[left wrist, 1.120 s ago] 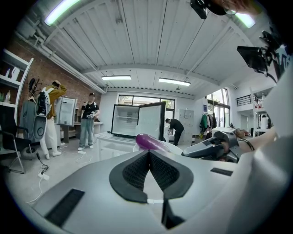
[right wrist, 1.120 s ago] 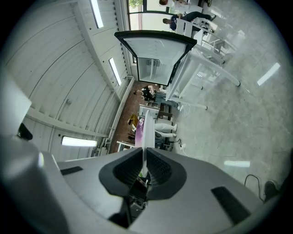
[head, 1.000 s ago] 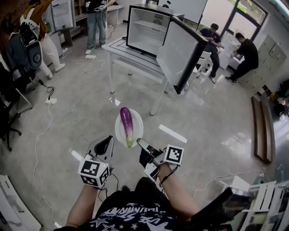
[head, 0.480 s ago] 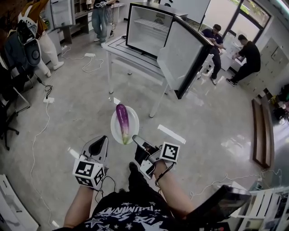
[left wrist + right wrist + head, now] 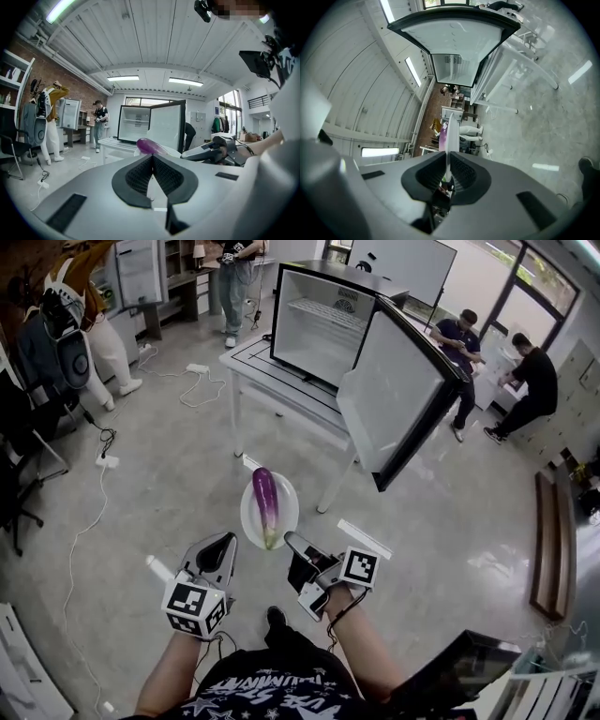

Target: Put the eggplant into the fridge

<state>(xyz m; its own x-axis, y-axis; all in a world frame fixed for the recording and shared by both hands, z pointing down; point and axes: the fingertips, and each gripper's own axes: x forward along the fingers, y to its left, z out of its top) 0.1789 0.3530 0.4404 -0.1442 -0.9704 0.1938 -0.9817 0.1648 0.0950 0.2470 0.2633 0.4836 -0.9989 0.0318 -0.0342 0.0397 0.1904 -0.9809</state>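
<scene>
Glossy, smooth purple skin on the eggplant [image 5: 266, 501], going pale green at one end. Under it, a smooth white plate [image 5: 251, 521], a bit shiny; looks like plastic or china, cannot tell which. Matt grey plastic on the left gripper [image 5: 223, 546] and the right gripper [image 5: 292, 542], with rough, ribbed black pads [image 5: 136, 176], like rubber. Flat, matt black-and-white print on the marker cube [image 5: 195, 604]. Smooth white inside the fridge [image 5: 323, 329], with shiny black edges round its door [image 5: 389, 395]. Looks like white painted metal on the table [image 5: 272, 371]. Hard grey floor [image 5: 159, 484], polished, shining with light spots.
</scene>
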